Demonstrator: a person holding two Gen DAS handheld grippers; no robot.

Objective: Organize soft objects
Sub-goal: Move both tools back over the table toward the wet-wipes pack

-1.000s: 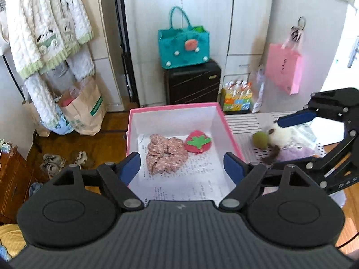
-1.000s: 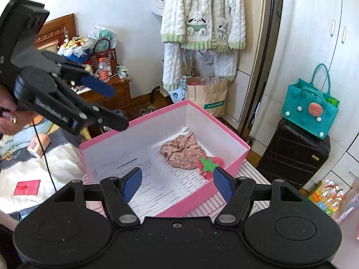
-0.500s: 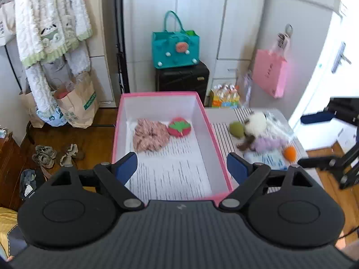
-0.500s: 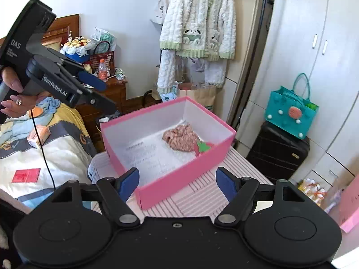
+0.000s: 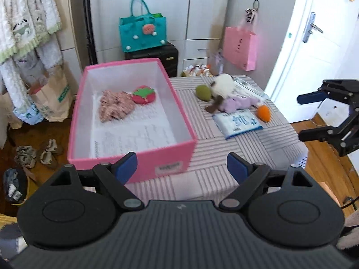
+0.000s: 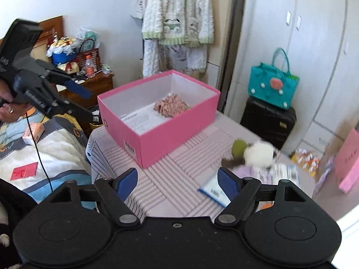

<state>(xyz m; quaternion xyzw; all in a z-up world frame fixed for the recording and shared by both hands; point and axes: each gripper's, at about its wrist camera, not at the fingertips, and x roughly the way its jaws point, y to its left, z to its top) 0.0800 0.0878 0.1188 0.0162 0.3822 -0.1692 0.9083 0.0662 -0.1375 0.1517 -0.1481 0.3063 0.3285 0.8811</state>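
Left wrist view is showing the left gripper [image 5: 182, 165] hanging empty, jaws just opening wide, over the near end of the pink box [image 5: 143, 157] — a scrunchie [image 5: 115, 107] and strawberry toy [image 5: 143, 94] are lying inside. Soft toys [image 5: 226, 94] are sitting on the striped table [image 5: 224, 157] beside it. The right gripper [image 6: 178, 182] is also spreading empty jaws above the table.

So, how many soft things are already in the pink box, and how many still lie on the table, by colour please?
In box:
Pink patterned: 1
Red: 1
On table:
Green: 1
White: 1
Purple: 1
Orange: 1
Total: 6
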